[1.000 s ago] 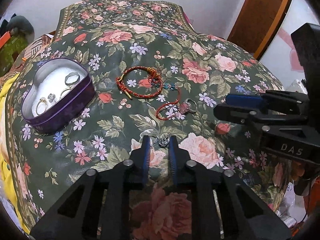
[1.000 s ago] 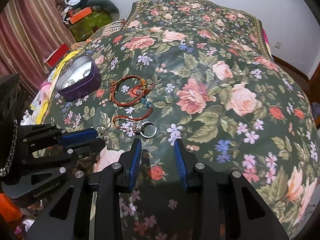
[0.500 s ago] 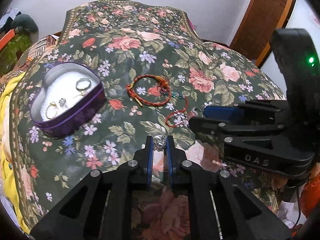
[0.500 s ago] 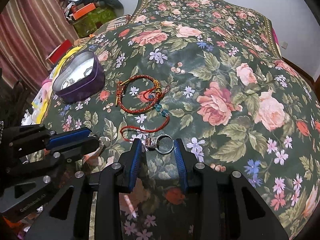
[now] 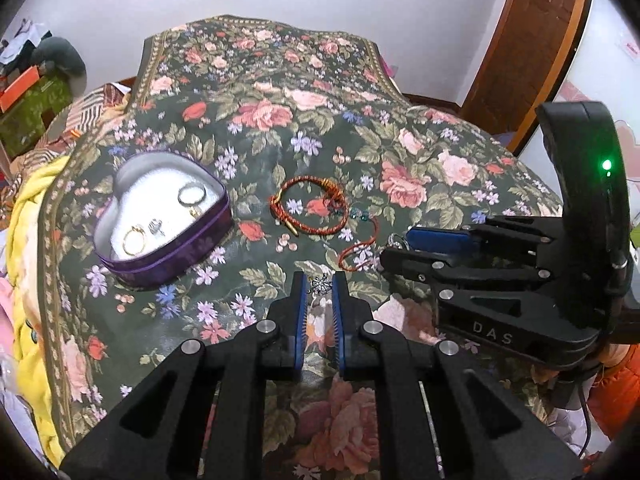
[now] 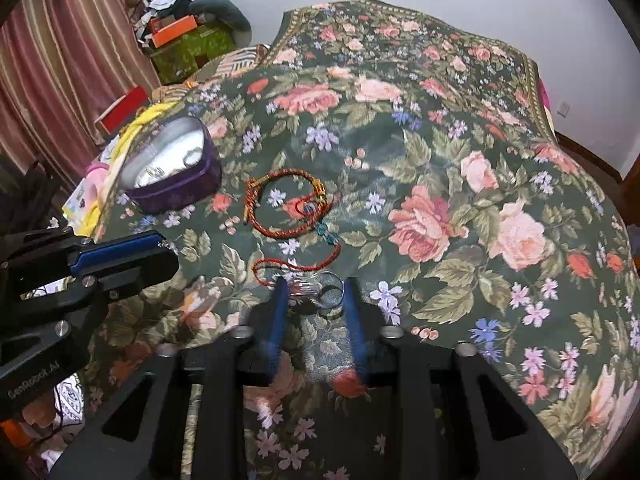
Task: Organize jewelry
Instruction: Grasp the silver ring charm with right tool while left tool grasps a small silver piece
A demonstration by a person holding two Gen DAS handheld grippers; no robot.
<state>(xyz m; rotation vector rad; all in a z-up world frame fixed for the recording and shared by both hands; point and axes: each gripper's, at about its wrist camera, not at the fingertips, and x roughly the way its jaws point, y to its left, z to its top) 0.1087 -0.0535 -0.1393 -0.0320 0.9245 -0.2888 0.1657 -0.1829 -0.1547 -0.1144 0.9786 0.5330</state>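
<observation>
Left wrist: left gripper [image 5: 319, 285] clenched on small silver charm [image 5: 320, 282], heart tin [image 5: 160, 216] ahead-left holding rings, bracelet [image 5: 308, 210] between, bare bedspread [image 5: 224, 312] around; right wrist: right gripper [image 6: 314, 294] released, straddling keyring [image 6: 330, 289], bed edge well right.

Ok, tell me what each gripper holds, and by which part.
Left gripper pinches a small silver charm at its fingertips, by its sides. Right gripper is open around the ring on the red cord, holding nothing yet.

Right gripper [image 6: 314, 294] advanced, straddling the keyring [image 6: 331, 285].
</observation>
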